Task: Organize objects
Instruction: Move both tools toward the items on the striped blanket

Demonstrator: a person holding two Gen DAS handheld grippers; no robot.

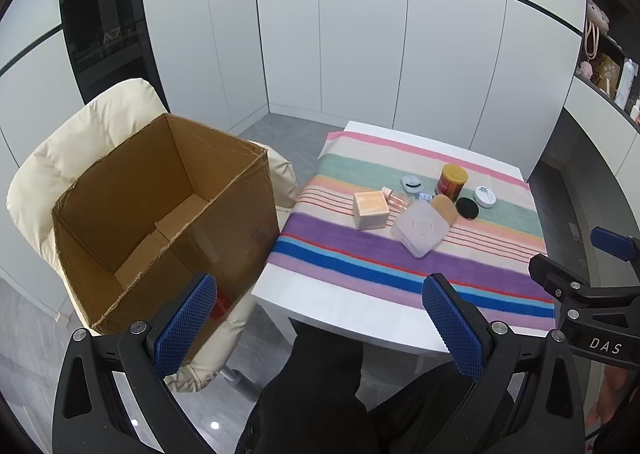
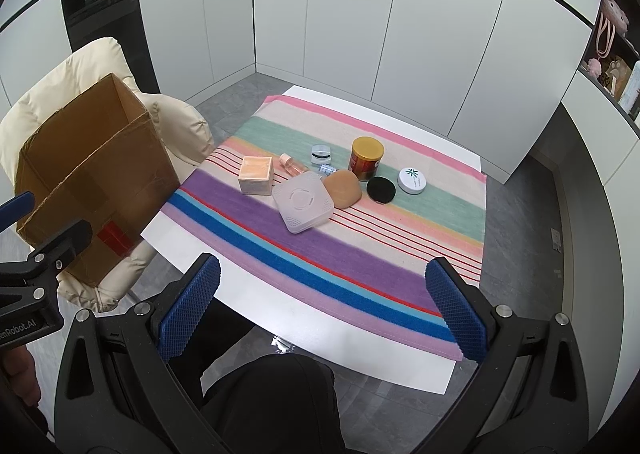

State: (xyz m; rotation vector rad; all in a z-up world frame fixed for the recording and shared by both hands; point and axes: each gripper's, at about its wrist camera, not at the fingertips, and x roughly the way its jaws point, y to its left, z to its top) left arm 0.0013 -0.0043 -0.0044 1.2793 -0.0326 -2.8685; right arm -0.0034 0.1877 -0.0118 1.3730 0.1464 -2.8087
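Observation:
An open, empty cardboard box (image 1: 160,210) stands on a cream chair (image 1: 80,134), left of the table; it also shows in the right wrist view (image 2: 92,178). On the striped cloth (image 2: 320,254) lie a peach cube box (image 2: 256,174), a white square case (image 2: 303,206), a tan sponge (image 2: 343,188), a red tin with a gold lid (image 2: 367,157), a black round lid (image 2: 381,190), a white round tin (image 2: 412,181), a small pink bottle (image 2: 292,164) and a small clear compact (image 2: 321,153). My left gripper (image 1: 320,326) and my right gripper (image 2: 324,306) are open and empty, held before the table's near edge.
White cupboard walls stand behind the table. Shelves with small items (image 1: 608,66) are at the right. The person's dark-clothed legs (image 2: 272,394) are below the grippers. The floor is grey.

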